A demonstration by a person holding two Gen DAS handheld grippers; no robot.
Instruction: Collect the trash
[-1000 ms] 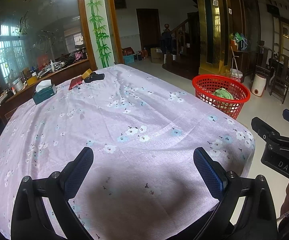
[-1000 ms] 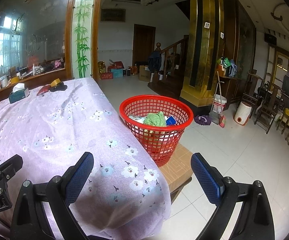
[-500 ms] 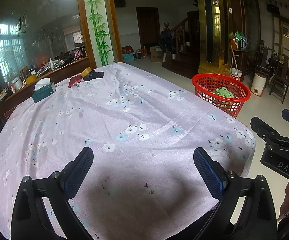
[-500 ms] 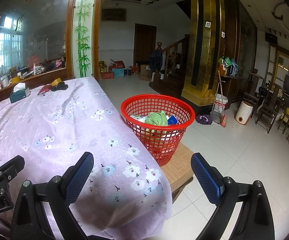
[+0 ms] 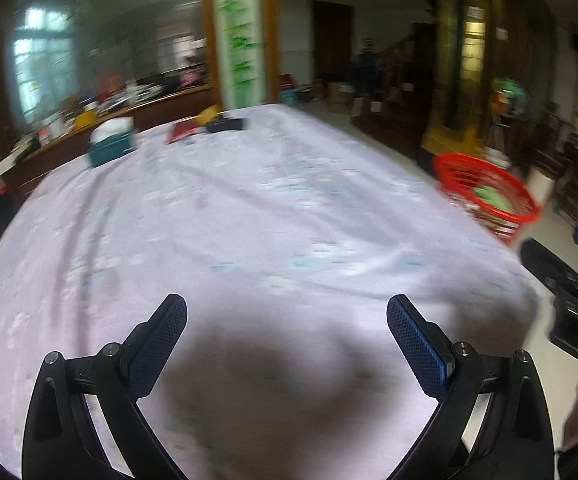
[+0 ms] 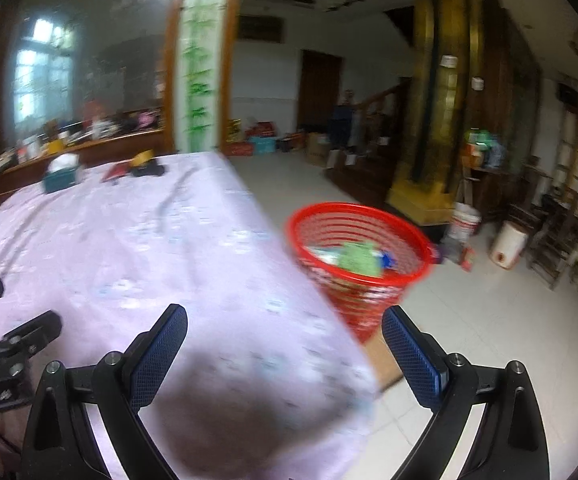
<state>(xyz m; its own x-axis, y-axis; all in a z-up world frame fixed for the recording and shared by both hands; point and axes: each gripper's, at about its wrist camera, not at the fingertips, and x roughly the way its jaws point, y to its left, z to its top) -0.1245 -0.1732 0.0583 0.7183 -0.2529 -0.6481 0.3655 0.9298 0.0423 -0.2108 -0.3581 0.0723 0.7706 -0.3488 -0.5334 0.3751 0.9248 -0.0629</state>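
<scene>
Both views are smearing with motion blur, so any reach made now is risking a misjudged aim. The left gripper [image 5: 287,322] is hovering with its blue pads spread wide and nothing between them, and the right gripper [image 6: 285,330] is gaping just as wide and equally empty.

The likeliest slip, as I judge it, is snagging the lilac flowered tablecloth [image 5: 249,216], which is lying loose and creased over the table and draping past its edge. A dragged fingertip could pull it and shift whatever is sitting at the far end. The red mesh basket [image 6: 359,256] is standing off the table's edge, at about two o'clock in the right view, so a careless swing of the right claw could tip it.

The trash is showing as a green crumpled lump [image 6: 359,258] with something blue beside it and pale scraps, all lying inside the basket. On the cloth itself no loose litter is showing near the claws. At eleven o'clock in the left view a teal tissue box [image 5: 111,146], a red flat item [image 5: 179,133] and a dark object [image 5: 227,125] are resting, too blurred to tell apart as trash or belongings
</scene>
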